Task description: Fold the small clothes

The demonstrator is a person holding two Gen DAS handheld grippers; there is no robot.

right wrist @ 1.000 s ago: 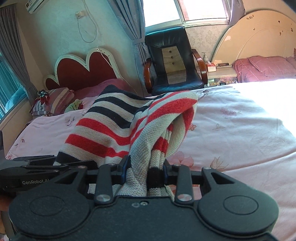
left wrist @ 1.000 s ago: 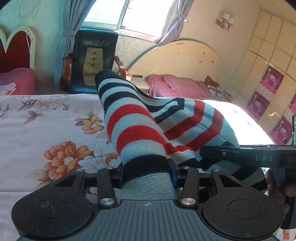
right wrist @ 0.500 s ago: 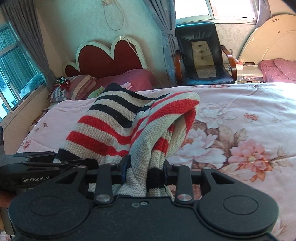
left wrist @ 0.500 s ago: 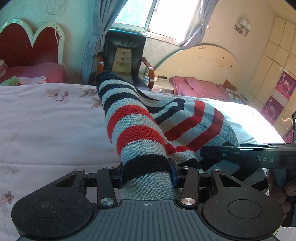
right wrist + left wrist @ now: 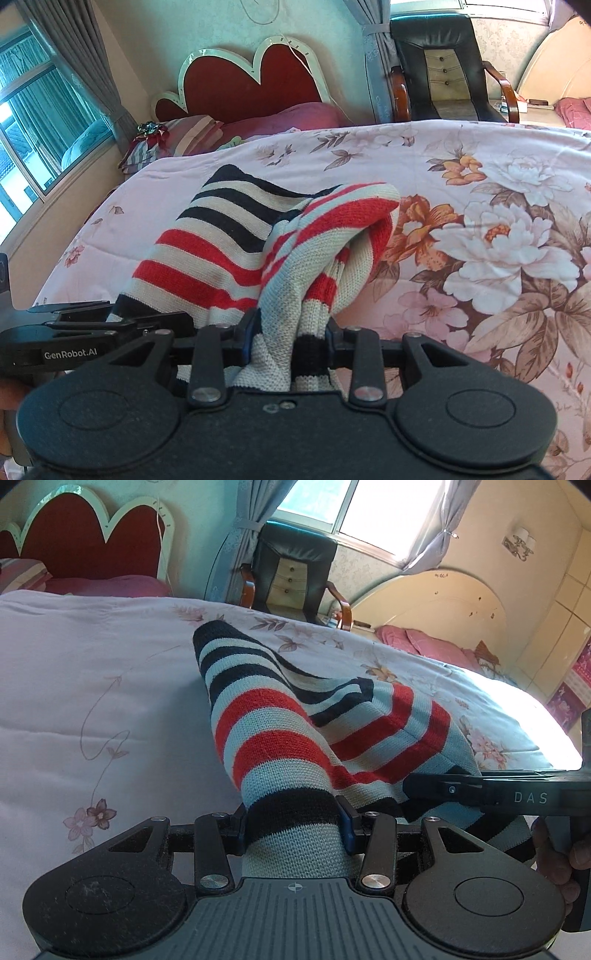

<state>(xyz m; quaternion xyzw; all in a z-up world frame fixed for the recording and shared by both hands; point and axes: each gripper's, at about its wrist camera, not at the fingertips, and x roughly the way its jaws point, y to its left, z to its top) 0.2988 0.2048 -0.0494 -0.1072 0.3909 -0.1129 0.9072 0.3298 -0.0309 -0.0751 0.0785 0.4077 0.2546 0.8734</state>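
Observation:
A small knitted sweater [image 5: 280, 738] with red, black and pale stripes hangs between both grippers, held up over the bed. My left gripper [image 5: 293, 825] is shut on a thick bunched fold of it, which fills the gap between its blue-edged pads. My right gripper [image 5: 291, 339] is shut on another bunched edge of the same sweater [image 5: 236, 236]. The far part of the knit droops toward the floral bedspread [image 5: 480, 229]. In the left wrist view the other gripper [image 5: 498, 797] shows at the right with a hand under it. The fingertips are hidden by cloth.
The floral bedspread [image 5: 92, 686] covers a wide bed below. A red heart-shaped headboard [image 5: 255, 85] and pillows [image 5: 173, 136] lie at the far left. A black armchair [image 5: 443, 62] stands by the window, with a second bed [image 5: 424, 642] beyond.
Both grippers have swung sideways and sunk a little with the sweater. The bedspread now fills more of each view, and the sweater's far end lies nearer to it.

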